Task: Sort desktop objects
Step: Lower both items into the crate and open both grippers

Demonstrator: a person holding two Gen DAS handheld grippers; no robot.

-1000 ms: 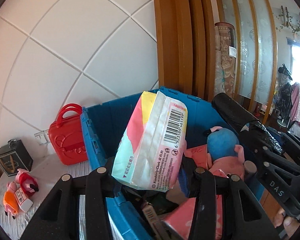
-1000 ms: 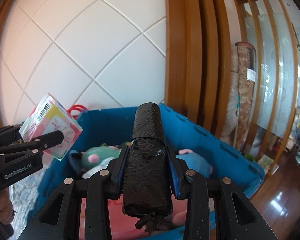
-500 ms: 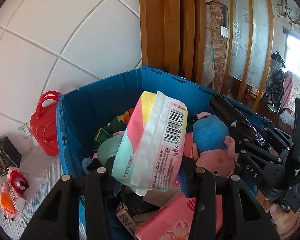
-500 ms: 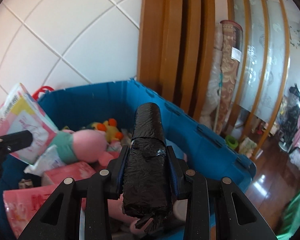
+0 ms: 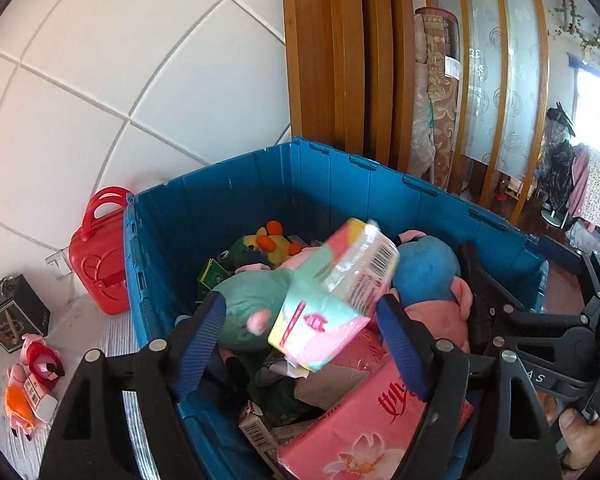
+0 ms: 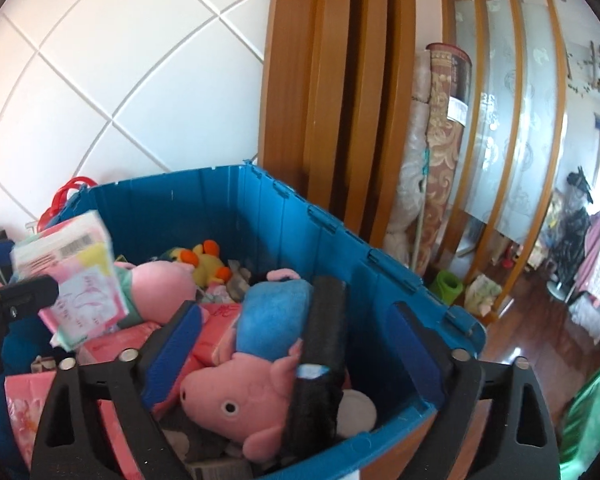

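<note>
Against the white tiled wall [image 5: 99, 80]: blue crate [image 5: 259, 184] on a white tabletop [image 5: 87, 332]; wooden slat screen [image 5: 340, 60] behind | left gripper [image 5: 300, 344] jaws just opening, tissue pack [image 5: 332, 292] loose between them over the crate | right gripper [image 6: 295, 344] just opening, black roll [image 6: 320, 344] free in the crate's near right corner

Both grippers hung side by side, angled downward. The left gripper [image 5: 300, 320] had just been opening, its blue pads [image 5: 199, 344] clear of the tissue pack tilting between them. The right gripper [image 6: 295, 340] had just spread wide, the black roll loose between its fingers. A thumb [image 5: 576, 428] showed beneath the right gripper's body.
</note>
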